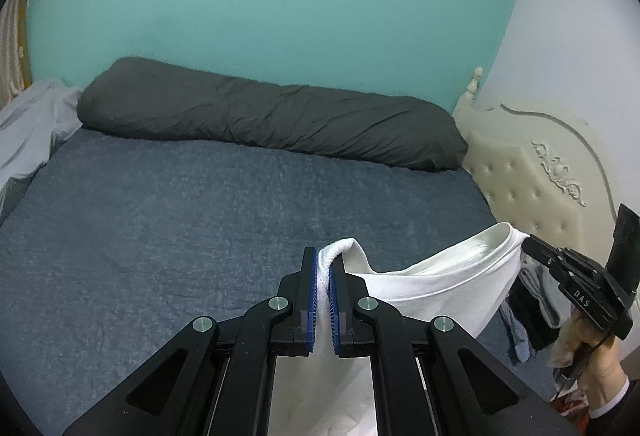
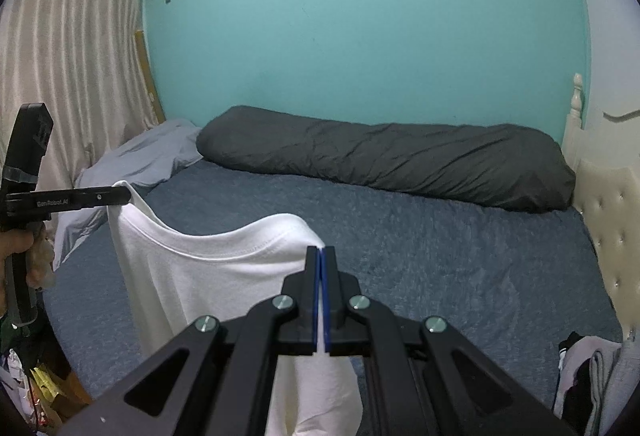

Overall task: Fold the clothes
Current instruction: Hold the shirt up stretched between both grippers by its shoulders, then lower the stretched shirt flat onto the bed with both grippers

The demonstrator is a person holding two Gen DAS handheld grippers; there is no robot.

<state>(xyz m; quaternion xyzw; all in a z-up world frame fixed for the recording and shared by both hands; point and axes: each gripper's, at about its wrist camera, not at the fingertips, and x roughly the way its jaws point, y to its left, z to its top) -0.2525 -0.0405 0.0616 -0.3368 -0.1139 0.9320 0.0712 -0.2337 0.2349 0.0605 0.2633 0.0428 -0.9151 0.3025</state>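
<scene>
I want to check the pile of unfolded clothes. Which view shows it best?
The right wrist view: the clothes pile lies at the bed's near right corner. In the left wrist view, the white shirt and right claw partly hide it.

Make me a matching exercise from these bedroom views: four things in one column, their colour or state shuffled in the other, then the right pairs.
Things:
1. white garment
2. long pillow
3. bed cover
4. headboard

Descriptions:
A. cream, tufted with buttons
B. dark grey, lying along the turquoise wall
C. held up between the left gripper and right gripper
D. blue-grey, spread flat

Pairs: 1-C, 2-B, 3-D, 4-A
</scene>
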